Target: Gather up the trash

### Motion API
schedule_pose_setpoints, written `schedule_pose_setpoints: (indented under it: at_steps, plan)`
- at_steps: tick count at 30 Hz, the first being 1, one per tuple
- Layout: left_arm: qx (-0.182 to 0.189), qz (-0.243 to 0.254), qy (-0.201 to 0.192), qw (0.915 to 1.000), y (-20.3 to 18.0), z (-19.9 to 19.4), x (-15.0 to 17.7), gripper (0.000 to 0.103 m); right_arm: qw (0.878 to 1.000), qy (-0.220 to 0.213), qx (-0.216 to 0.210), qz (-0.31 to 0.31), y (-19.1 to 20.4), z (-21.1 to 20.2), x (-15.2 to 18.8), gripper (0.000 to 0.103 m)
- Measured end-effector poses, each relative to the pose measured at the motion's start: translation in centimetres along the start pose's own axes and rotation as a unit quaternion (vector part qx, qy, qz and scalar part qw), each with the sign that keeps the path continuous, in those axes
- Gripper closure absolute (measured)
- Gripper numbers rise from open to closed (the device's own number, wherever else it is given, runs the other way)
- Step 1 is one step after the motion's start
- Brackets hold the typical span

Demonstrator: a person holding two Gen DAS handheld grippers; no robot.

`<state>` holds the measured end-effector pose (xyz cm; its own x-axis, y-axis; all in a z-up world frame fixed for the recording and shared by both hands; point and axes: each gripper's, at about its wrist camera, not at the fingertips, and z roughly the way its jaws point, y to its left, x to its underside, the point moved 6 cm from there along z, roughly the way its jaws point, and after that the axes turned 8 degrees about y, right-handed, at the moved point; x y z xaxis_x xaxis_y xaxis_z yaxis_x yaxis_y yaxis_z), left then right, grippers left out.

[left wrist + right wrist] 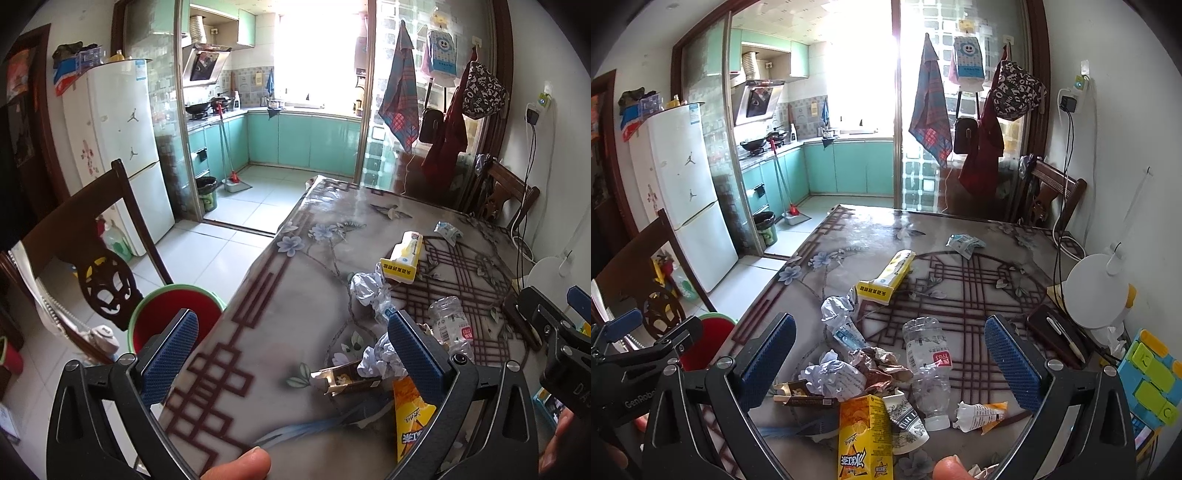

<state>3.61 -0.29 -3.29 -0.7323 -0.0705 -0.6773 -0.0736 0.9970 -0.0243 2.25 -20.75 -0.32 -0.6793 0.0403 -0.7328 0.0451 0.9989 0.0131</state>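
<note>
Trash point(864, 373) piled at table point(295, 295) near edge — both grippers point(291, 354) point(890, 365) wide open, empty. I'd pinch the bottle point(927, 369) first, then drop in bin point(173, 317) off the left edge.

Tablecloth point(960, 236) grey, maroon lattice, blue flowers — bucket point(207, 314) red, green rim — carton point(864, 435) yellow.

Your clear approach is the bare table point(827, 236) area left of the plastic bottle point(925, 354); right of it, the white lamp point(1097, 291) blocks passage.
</note>
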Motion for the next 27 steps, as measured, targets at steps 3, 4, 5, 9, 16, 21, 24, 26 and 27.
schedule_pose_setpoints:
  at_steps: [3,4,5,9,16,21,24,26,27]
  plan:
    - [-0.001,0.0,0.0,1.0,0.02,0.02,0.0,0.0,1.0,0.0,0.0,0.0,-0.02,0.02,-0.06,0.0]
    - [-0.002,0.0,0.001,1.0,0.03,0.04,0.0,0.0,1.0,0.001,0.0,0.0,0.01,0.01,-0.05,0.0]
    - [-0.003,0.001,0.001,1.0,0.02,0.06,0.01,0.0,1.0,0.001,0.0,0.001,-0.01,0.03,-0.04,0.0]
    - [-0.004,0.0,0.001,1.0,0.02,0.12,-0.02,0.0,1.0,0.001,0.0,0.001,-0.09,0.06,-0.04,0.0]
    - [-0.006,-0.001,0.003,1.0,-0.02,0.28,-0.2,0.0,1.0,0.002,0.0,0.001,-0.21,0.14,0.04,0.0]
    - [-0.006,0.0,0.004,1.0,-0.09,0.37,-0.21,0.0,1.0,0.002,0.001,0.001,-0.16,0.13,0.0,0.0]
    - [-0.006,0.002,0.006,1.0,-0.27,0.53,-0.16,0.0,1.0,0.003,0.002,0.001,-0.37,0.26,0.13,0.0]
    - [-0.006,0.004,0.009,0.9999,-0.37,0.65,-0.14,0.0,1.0,0.004,0.002,0.001,-0.46,0.38,0.16,0.0]
    - [-0.006,0.004,0.009,0.9999,-0.33,0.68,-0.14,0.0,1.0,0.004,0.002,0.001,-0.52,0.43,0.19,0.0]
